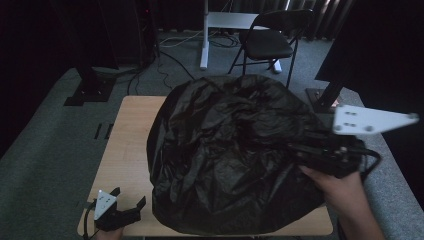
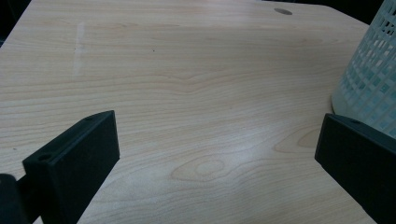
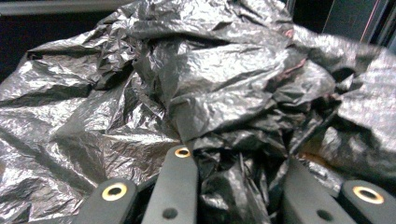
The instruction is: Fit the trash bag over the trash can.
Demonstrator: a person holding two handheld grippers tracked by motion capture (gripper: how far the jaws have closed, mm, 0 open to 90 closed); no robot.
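Note:
A large crumpled black plastic bag (image 1: 230, 150) is draped over something bulky and covers most of the wooden table (image 1: 125, 145). In the left gripper view a white lattice basket (image 2: 369, 79) stands on the table (image 2: 187, 70) at the right. My right gripper (image 1: 299, 151) reaches into the bag's right side, held by a hand. In the right gripper view its jaws (image 3: 238, 186) stand close together with a bunch of bag film (image 3: 196, 84) pinched between them. My left gripper (image 1: 130, 196) rests near the table's front left corner, open (image 2: 217, 154), with only bare wood between its jaws.
The table's left strip is bare wood. Behind the table stand a black folding chair (image 1: 267, 42) and a white desk leg (image 1: 204, 40). Black stand bases (image 1: 90, 87) sit on the grey carpet at the left and right, with cables on the floor.

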